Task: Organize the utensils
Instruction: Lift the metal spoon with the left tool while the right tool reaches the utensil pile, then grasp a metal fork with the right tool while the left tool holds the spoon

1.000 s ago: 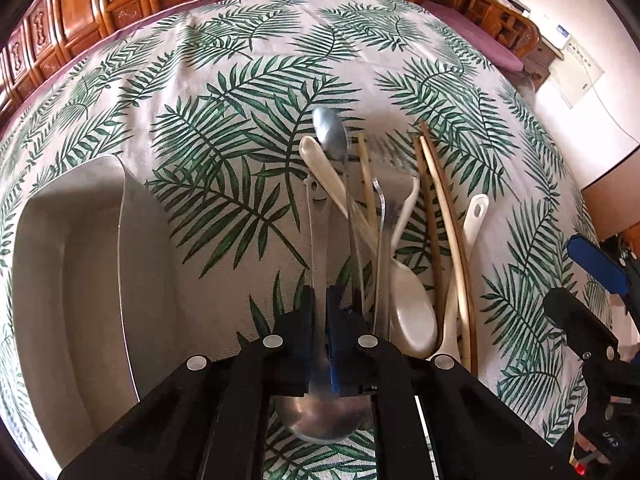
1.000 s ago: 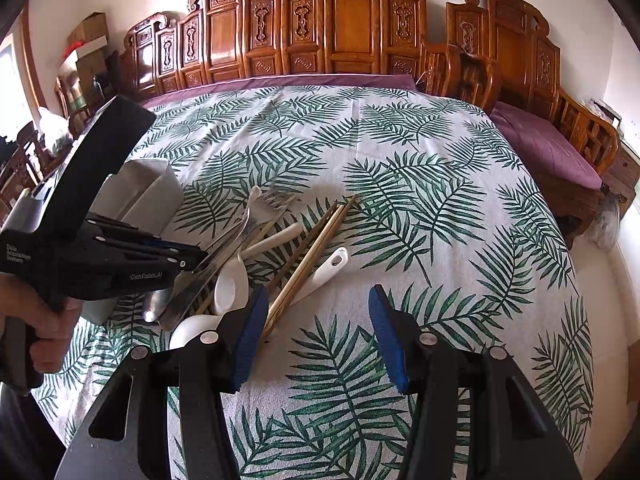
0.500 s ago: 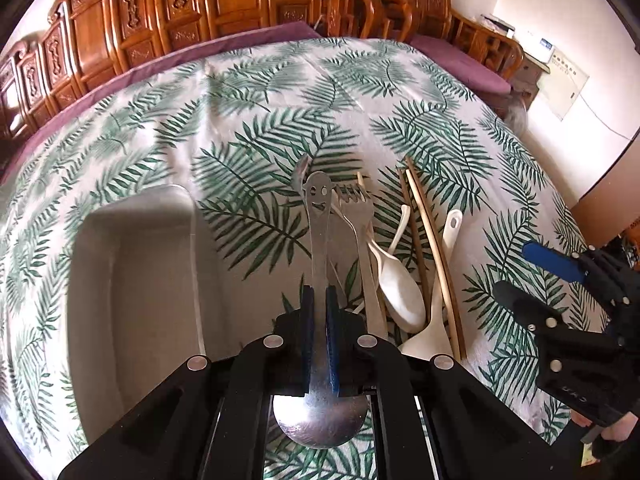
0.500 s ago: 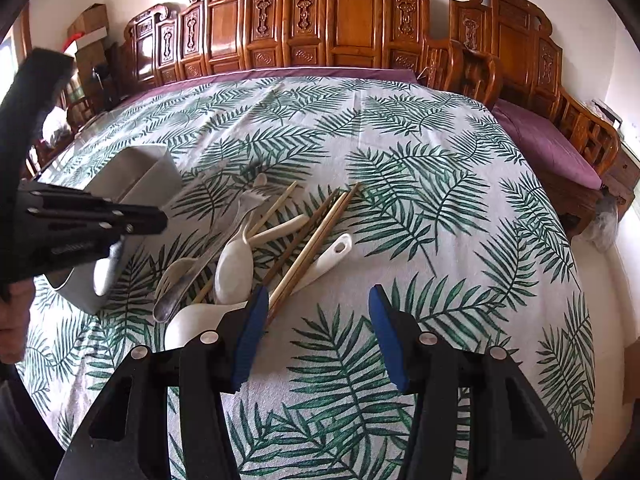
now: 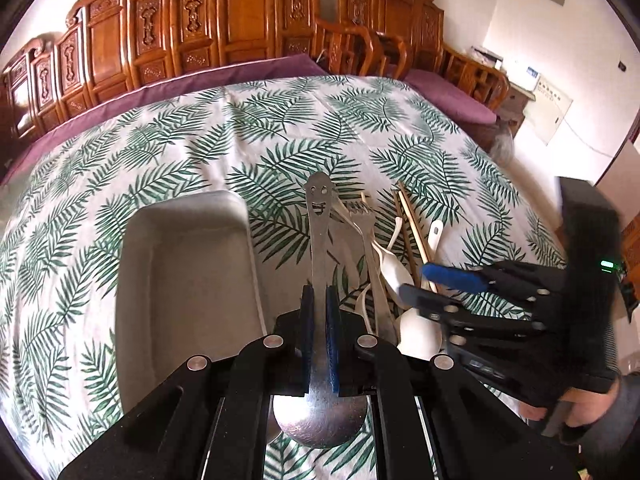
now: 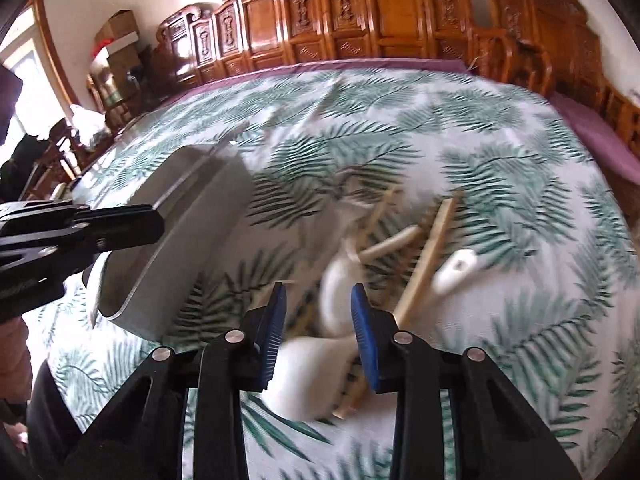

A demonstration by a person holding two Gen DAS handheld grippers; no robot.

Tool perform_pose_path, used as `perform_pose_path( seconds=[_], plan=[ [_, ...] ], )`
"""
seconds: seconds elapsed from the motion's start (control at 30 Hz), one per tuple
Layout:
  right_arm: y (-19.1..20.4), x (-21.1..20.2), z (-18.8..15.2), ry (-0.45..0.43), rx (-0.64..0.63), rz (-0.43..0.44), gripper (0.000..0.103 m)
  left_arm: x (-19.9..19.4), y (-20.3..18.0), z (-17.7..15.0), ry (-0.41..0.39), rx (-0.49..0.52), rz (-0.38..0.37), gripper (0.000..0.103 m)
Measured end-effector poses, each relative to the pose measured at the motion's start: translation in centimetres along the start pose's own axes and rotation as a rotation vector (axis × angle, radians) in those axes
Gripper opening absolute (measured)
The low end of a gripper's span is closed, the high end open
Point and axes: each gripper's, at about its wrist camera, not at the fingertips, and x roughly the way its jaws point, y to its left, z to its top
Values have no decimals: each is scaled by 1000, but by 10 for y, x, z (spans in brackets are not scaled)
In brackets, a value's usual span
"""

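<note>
My left gripper [image 5: 320, 320] is shut on a metal spoon [image 5: 319, 240] with a smiling face cut in its handle, held in the air beside the grey tray [image 5: 184, 280]. The spoon's bowl lies under the jaws. To the right lies the pile: a fork [image 5: 362, 216], white spoons [image 5: 394, 268] and chopsticks [image 5: 412, 224]. My right gripper [image 6: 318, 320] hangs low over this pile, its jaws closing with a white spoon [image 6: 336, 292] between the pads, which are not pressing on it. The right wrist view is blurred. The left gripper [image 6: 156, 222] shows at its left edge by the tray [image 6: 180, 240].
A palm-leaf tablecloth [image 5: 280, 128] covers the table. A carved wooden bench [image 5: 240, 20] with purple cushions [image 5: 448, 92] runs along the far edge and right side. A person's hand [image 5: 580, 404] holds the right gripper [image 5: 416, 280] at the right.
My left gripper has risen with the metal spoon, off the pile and nearer the tray. My right gripper has moved left over the pile and its jaws have narrowed.
</note>
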Motion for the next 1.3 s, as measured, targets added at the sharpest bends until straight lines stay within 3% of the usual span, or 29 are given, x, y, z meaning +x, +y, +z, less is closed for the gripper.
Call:
perform_pose_path(
  seconds=[0.2, 0.57, 0.63, 0.7, 0.83, 1.1, 1.3],
  plan=[
    [6, 21, 3, 53, 32, 18, 26, -16, 13, -9, -22, -19, -28, 5],
    [9, 38, 10, 108, 34, -80, 26, -30, 26, -21, -44, -34, -50, 5],
    [10, 39, 12, 117, 35, -93, 24, -32, 27, -24, -46, -34, -51, 5],
    [10, 40, 13, 124, 36, -97, 15, -33, 28, -25, -50, -34, -47, 5],
    [12, 41, 17, 131, 40, -116, 12, -36, 31, -26, -56, -42, -51, 5],
    [6, 42, 27, 95, 58, -85, 12, -44, 40, -28, -70, -58, -61, 5],
    [3, 56, 37, 118, 36, -104, 14, -44, 44, -28, -74, -60, -64, 5]
  ],
)
